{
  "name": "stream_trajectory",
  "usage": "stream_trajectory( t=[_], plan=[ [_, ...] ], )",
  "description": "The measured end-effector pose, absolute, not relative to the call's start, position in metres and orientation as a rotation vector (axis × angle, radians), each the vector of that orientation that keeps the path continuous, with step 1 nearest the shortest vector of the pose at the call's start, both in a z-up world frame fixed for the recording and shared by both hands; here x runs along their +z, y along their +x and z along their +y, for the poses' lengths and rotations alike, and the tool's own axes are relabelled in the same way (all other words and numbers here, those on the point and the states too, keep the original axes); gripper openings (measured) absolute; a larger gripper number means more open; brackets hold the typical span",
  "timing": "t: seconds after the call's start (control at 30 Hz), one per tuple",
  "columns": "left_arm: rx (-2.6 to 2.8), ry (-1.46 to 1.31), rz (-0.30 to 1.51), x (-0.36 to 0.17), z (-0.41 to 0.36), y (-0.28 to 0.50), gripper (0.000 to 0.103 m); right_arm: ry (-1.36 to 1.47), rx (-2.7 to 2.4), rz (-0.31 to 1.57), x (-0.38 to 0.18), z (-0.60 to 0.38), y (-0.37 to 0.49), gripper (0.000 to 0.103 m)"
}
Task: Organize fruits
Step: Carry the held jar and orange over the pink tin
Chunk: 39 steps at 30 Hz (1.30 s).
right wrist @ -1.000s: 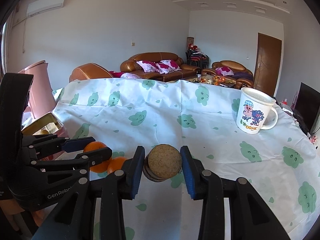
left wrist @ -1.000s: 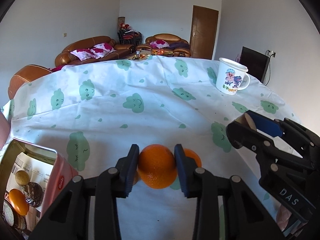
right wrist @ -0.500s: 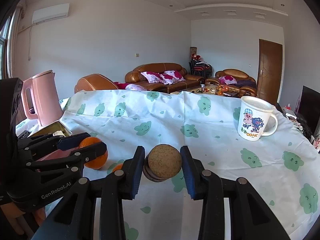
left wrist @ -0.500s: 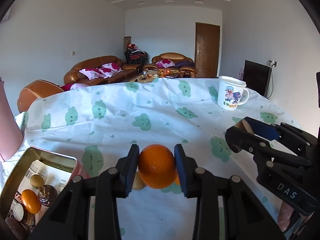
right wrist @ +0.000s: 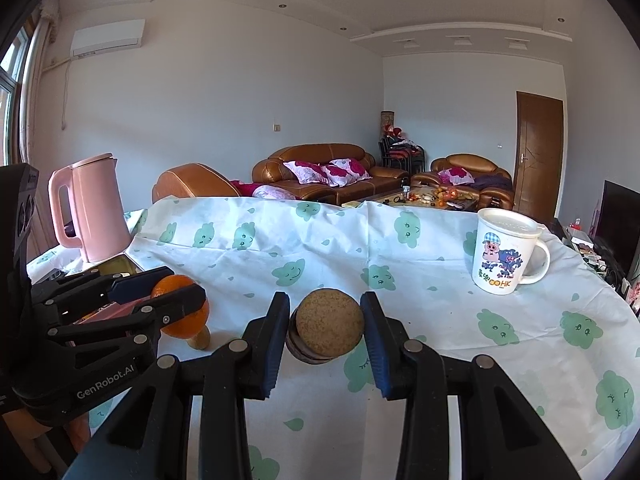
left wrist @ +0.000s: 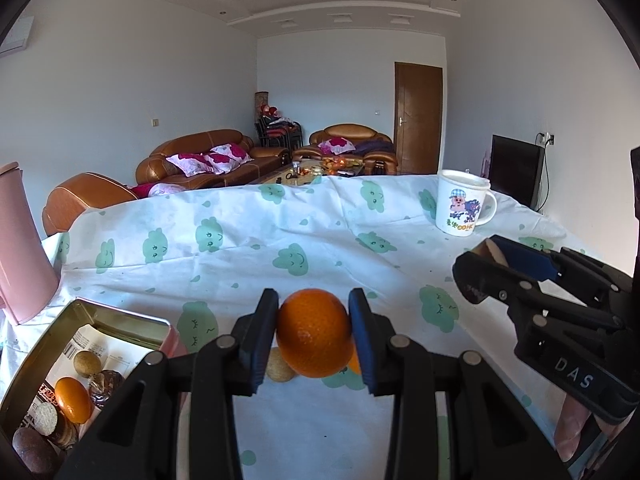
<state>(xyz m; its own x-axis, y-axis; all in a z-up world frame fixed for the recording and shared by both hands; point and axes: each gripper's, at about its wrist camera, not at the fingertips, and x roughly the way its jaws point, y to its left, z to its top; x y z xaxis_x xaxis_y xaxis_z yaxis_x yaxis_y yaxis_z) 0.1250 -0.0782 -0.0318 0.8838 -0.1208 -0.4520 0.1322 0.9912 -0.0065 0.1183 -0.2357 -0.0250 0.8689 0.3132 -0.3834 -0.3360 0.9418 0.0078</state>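
My left gripper [left wrist: 313, 332] is shut on an orange [left wrist: 312, 334] and holds it above the tablecloth. It also shows in the right wrist view [right wrist: 178, 296], with the orange [right wrist: 182, 312] in it. My right gripper [right wrist: 325, 326] is shut on a round brown cork-like fruit [right wrist: 326, 324], also off the table. An open metal tin [left wrist: 60, 364] at lower left holds another orange [left wrist: 72, 399] and several brown round pieces. A tan round piece [left wrist: 279, 369] and part of another orange [left wrist: 354, 362] lie on the cloth under the held orange.
A white cartoon mug [right wrist: 505, 256] stands at the right on the cloud-print tablecloth [right wrist: 320, 248]. A pink kettle [right wrist: 90, 212] stands at the left behind the tin. Sofas and a door are beyond the table's far edge.
Both grippers have risen and tilted up with their loads. The table and the tin now sit lower in both views, and the kettle has come into sight.
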Motion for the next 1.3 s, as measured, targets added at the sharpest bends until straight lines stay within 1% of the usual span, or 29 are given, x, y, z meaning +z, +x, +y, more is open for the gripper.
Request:
stream_trajectory(
  t=[0.27,0.7,1.1,1.3],
  plan=[
    [-0.139,-0.004,0.471,-0.032,-0.068,0.116,0.038,-0.071,0.374,0.401,-0.024,-0.223,0.118,0.039],
    [-0.103,-0.041,0.449,-0.021,-0.031,0.094,0.038,-0.107,0.479,0.379,0.0,-0.172,0.109,0.039],
    [0.011,-0.084,0.436,-0.007,0.048,0.07,0.038,-0.126,0.632,0.426,0.0,-0.095,0.112,0.039],
    [0.093,-0.121,0.483,-0.012,0.097,0.076,0.038,-0.165,0.697,0.474,-0.014,-0.053,0.112,0.039]
  ],
)
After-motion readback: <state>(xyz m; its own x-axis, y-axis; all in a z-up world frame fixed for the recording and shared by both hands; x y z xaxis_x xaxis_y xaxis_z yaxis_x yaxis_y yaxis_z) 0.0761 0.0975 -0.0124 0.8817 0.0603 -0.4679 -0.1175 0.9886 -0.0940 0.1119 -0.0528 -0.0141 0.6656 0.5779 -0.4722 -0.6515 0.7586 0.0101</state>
